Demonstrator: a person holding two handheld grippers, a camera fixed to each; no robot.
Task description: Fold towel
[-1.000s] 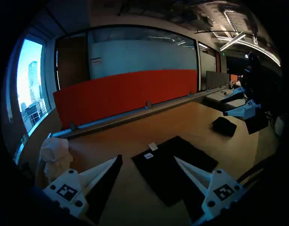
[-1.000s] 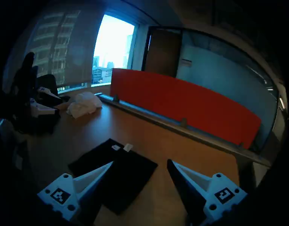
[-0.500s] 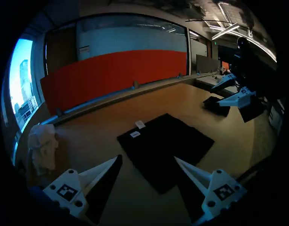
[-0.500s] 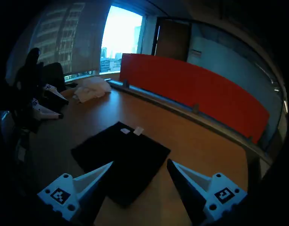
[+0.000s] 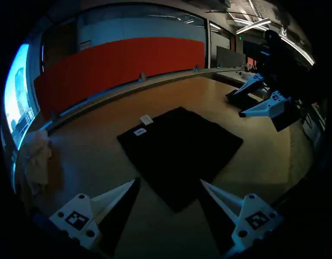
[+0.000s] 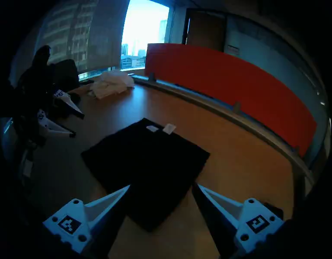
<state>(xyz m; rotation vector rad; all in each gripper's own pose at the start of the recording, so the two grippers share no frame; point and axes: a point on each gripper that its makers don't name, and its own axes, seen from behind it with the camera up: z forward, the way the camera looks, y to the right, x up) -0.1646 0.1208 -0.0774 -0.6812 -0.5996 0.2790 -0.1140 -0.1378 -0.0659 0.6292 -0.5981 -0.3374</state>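
**Left gripper view.** A black towel [image 5: 179, 149] of matte, dense-looking cloth lies flat near the middle of a smooth wooden desk [image 5: 92, 146]. Its outline is roughly square and it is turned like a diamond, one corner pointing toward the camera. Two small white tags [image 5: 143, 124] sit at the towel's far corner, the one nearer the back edge of the desk. Any writing on them is too small to read.

The left gripper [image 5: 168, 180] stands wide open with nothing held. Its pale, wedge-shaped fingers [image 5: 110, 200] flank the towel's near corner, and whether they touch the cloth cannot be told. Each finger base carries a square black-and-white marker [image 5: 77, 219].

A red panel [image 5: 122, 60] runs along the back edge of the desk. A crumpled white cloth [image 5: 36, 159] lies at the desk's left end. The right gripper [image 5: 234, 104] appears beyond the towel's right corner, its fingers spread and empty.

**Right gripper view.** The right gripper [image 6: 161, 185] is likewise fully open and holds nothing. A corner of the towel lies between its fingers [image 6: 222, 203]. The left gripper [image 6: 78, 126] shows at the far side of the towel, jaws apart, held by a person seen only as a dark shape [image 6: 34, 82]. The white cloth is heaped near the desk's back edge below a bright window [image 6: 144, 26].
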